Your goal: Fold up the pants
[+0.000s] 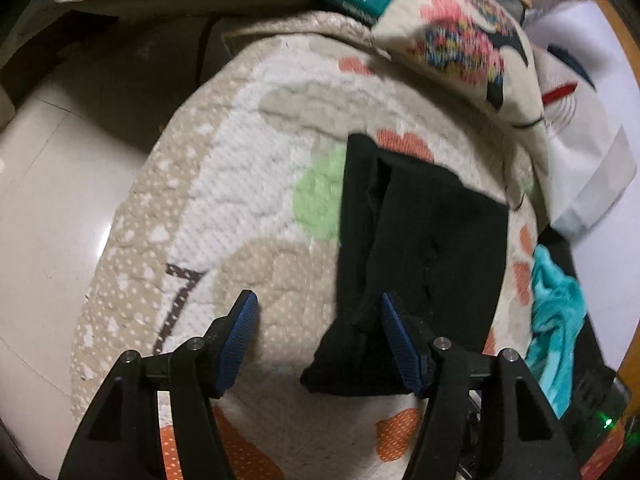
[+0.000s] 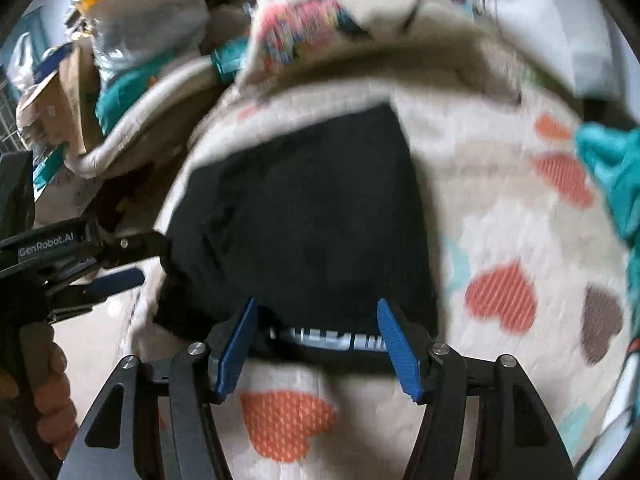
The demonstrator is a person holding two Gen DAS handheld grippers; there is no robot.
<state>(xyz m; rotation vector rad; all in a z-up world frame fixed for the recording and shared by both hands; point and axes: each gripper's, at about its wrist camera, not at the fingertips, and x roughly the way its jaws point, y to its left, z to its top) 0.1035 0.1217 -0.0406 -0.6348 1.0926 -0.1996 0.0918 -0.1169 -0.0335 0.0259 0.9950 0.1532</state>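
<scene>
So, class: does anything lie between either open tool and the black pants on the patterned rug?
Nothing visible does. The left tool is open right at the near corner of the black pants, and the right tool is open at their near edge. The teal cloth lies off to one side on the rug.

We see pants (image 1: 420, 232) plain black; white-lettered strip at near edge in right wrist view. Rug (image 1: 248, 184) cream and white, beige dotted border, pale green patch, orange hearts; we also note brown heart and light blue patches in right wrist view. Pillow (image 1: 460, 40) cream, pink and multicolour knit motif, black marks. Cloth (image 1: 556, 320) at rug edge turquoise. Left gripper (image 1: 316, 308) black frame, blue ribbed pads; right gripper (image 2: 316, 312) same colours. Floor (image 1: 48, 200) glossy off-white.
</scene>
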